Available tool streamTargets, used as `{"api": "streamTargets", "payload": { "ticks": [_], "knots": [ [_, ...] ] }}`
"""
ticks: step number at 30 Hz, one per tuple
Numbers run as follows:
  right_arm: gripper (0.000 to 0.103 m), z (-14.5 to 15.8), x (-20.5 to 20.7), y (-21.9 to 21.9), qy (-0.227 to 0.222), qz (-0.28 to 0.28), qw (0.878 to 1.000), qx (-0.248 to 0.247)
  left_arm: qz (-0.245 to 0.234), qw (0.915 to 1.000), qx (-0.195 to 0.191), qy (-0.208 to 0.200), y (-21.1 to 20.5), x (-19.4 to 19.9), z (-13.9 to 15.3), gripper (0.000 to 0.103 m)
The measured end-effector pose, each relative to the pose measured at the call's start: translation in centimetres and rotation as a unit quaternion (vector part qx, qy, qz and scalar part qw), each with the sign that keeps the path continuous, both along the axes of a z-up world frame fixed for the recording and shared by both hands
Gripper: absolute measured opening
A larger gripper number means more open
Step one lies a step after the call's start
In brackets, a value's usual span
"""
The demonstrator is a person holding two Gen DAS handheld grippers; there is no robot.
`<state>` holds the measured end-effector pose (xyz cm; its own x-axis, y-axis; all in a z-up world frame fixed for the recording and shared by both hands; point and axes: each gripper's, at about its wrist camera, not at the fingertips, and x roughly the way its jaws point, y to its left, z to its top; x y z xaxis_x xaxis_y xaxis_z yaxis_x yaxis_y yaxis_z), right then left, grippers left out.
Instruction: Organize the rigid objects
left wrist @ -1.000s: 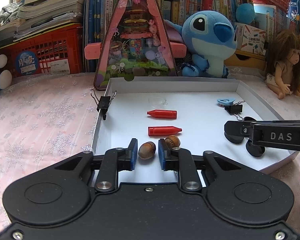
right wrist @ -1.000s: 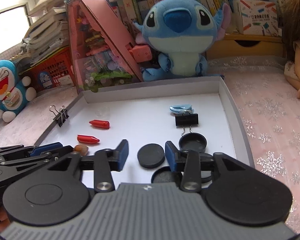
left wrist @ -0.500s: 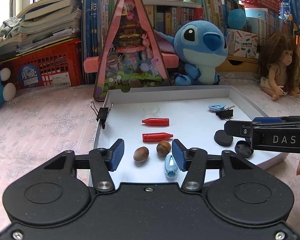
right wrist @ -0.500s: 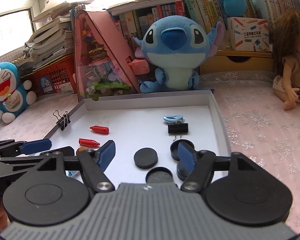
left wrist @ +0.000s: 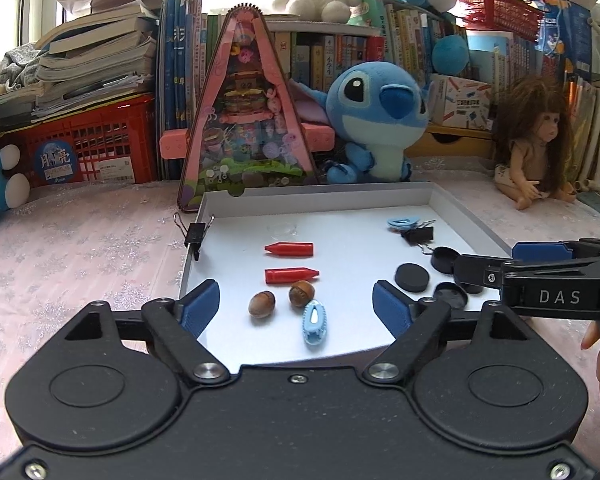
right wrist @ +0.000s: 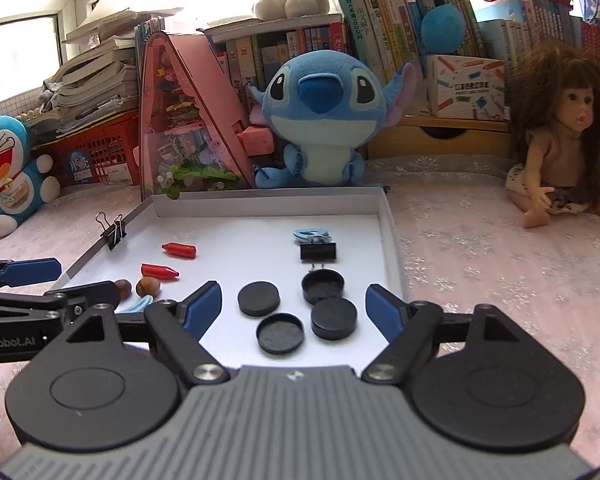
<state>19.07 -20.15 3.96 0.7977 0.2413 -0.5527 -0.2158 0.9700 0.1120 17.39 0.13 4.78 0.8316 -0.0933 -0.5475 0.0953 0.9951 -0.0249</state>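
Left gripper (left wrist: 296, 306) fingers spread wide, empty, over the white tray's (left wrist: 466, 216) near edge; two acorns (left wrist: 262, 304) and a blue clip (left wrist: 314, 322) lie between them. Right gripper (right wrist: 294, 306) equally released, four black caps (right wrist: 259, 299) clustered near the tray's right edge.

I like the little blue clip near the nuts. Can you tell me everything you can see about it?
The light blue clip looks like smooth plastic, a long oval with a grey slot down its middle and small teeth at its near end. It lies flat on the white tray floor, near the front edge, pointing roughly front to back. It sits just beside one brown acorn, very close, maybe touching. The open left gripper does not hold it.
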Motion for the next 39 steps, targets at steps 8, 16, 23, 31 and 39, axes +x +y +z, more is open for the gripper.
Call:
{"api": "streamTargets", "payload": {
  "ticks": [8,16,23,31,39],
  "knots": [
    [0.089,0.2,-1.6,-1.1,-0.002,-0.012,1.0,-0.002,-0.01,0.9999,-0.001,-0.005,-0.4,-2.1,0.4,0.085],
    [0.092,-0.3,-3.7,-1.8,-0.001,-0.018,1.0,-0.01,-0.016,0.9998,-0.011,0.001,-0.5,-4.0,0.2,0.086],
    [0.095,-0.9,-5.1,-2.1,0.002,-0.021,1.0,-0.02,-0.011,0.9998,-0.009,0.013,-0.6,-5.3,-0.7,0.087],
    [0.096,-2.3,-5.1,-2.0,0.023,-0.025,0.999,-0.031,0.007,0.9993,0.01,0.034,-0.7,-5.2,-2.5,0.087],
    [0.1,-3.5,-4.8,-1.2,0.039,-0.025,0.998,-0.048,0.026,0.9982,0.015,0.051,-0.6,-4.1,-3.9,0.087]
  ]
}}
